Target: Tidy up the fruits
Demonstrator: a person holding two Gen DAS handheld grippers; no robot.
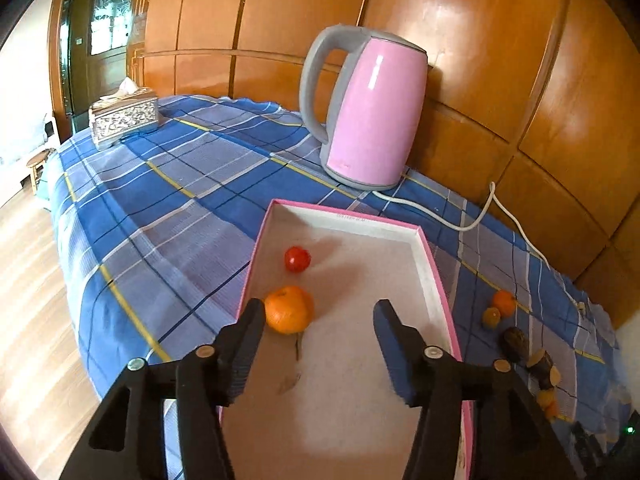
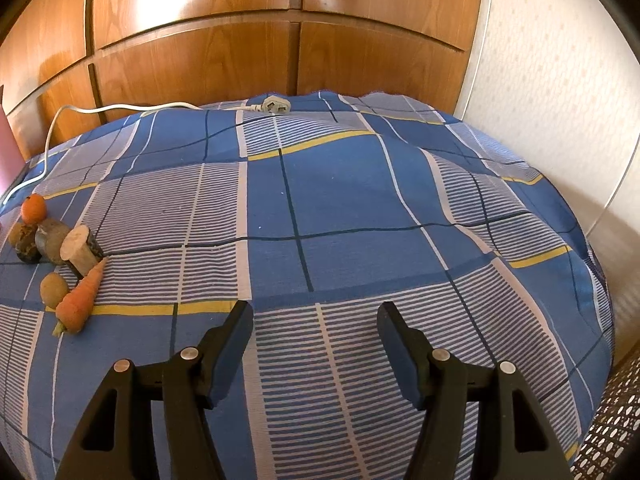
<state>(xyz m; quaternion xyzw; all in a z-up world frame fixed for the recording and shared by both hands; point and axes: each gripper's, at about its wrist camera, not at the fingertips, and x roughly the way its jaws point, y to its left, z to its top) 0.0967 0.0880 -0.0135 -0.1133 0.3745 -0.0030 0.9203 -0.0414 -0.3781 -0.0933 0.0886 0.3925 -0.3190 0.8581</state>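
The left claw (image 1: 320,312) stands released over the near end of the pink-rimmed box (image 1: 434,276), nothing pinched between its fingers. An orange (image 1: 289,309) lies in the box just beside the left finger, with a red tomato (image 1: 297,259) farther in. The right claw (image 2: 316,316) hangs released above bare blue plaid cloth (image 2: 340,200). On the surface to its left lie a carrot (image 2: 80,298), a potato (image 2: 53,289) and a tangerine (image 2: 33,208).

Plaid-covered table (image 1: 168,200): kettle (image 1: 372,112), pink box (image 1: 436,272), tissue box (image 1: 124,118), produce cluster (image 2: 60,256)
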